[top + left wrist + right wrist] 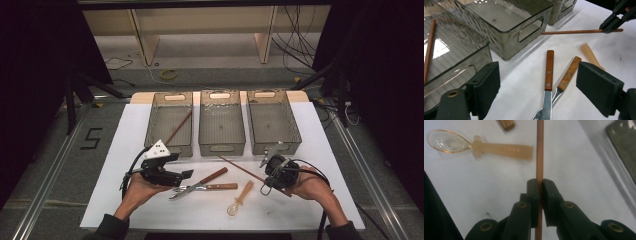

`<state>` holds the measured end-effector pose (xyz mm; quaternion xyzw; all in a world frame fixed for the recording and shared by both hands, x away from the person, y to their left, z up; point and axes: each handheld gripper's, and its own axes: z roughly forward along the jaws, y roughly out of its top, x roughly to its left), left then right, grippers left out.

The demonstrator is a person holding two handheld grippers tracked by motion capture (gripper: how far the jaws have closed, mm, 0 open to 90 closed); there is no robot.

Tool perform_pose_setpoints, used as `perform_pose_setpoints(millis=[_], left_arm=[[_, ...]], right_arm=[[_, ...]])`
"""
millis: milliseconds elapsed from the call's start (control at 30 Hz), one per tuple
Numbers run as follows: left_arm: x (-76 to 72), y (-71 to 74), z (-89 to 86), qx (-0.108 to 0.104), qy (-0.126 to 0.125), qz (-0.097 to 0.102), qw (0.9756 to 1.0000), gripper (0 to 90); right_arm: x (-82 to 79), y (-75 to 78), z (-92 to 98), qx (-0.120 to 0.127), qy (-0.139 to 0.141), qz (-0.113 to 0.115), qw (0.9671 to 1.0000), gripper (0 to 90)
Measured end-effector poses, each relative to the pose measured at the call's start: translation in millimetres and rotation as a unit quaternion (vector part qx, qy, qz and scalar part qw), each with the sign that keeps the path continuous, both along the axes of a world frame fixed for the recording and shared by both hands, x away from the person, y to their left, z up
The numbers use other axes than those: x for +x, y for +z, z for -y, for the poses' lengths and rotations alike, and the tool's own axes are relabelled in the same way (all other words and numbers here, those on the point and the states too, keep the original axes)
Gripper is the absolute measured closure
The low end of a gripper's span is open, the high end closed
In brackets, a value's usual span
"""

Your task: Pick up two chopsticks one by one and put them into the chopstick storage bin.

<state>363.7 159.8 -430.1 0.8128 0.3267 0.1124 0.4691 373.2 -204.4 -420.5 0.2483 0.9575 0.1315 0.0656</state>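
right gripper point(268, 176): clamped on chopstick point(539, 150), angled toward bins, palm underneath | left gripper point(186, 175): jaws wide apart, empty, level, aimed at knife point(548, 82)

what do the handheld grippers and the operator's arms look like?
Left gripper and right gripper: black bodies, two black jaws with flat rubbery pads, brass-coloured pivot rivets. A grey three-cornered plate tops each. Black cables trail back. Dark sleeves.

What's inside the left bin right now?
The left bin holds one brown chopstick, lying slantwise on its floor. Through the clear wall nothing else shows, though the left gripper hides its near corner.
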Motion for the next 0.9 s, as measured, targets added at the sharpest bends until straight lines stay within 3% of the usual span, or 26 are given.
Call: perform_pose_setpoints(millis=[300, 533, 767, 900], left_arm=[[-2.7, 8.2, 16.7, 0.024, -0.039, 0.008, 0.9989, 19.5], [-6.2, 10.3, 32.3, 0.054, -0.079, 0.002, 0.9954, 20.5], [-6.9, 4.4, 46.8, 0.085, -0.119, -0.015, 0.9891, 23.1], [-6.8, 1.3, 56.4, 0.115, -0.142, -0.028, 0.9828, 25.4]], right_arm=[[-6.4, 5.8, -29.5, -0.003, 0.054, 0.008, 0.9985, 85.0], [-11.4, 7.6, -52.7, -0.005, 0.096, 0.008, 0.9954, 85.0], [-18.5, 7.7, -66.8, -0.008, 0.119, 0.007, 0.9928, 85.0], [-20.6, 8.5, -70.6, -0.009, 0.13, 0.007, 0.9915, 85.0]])
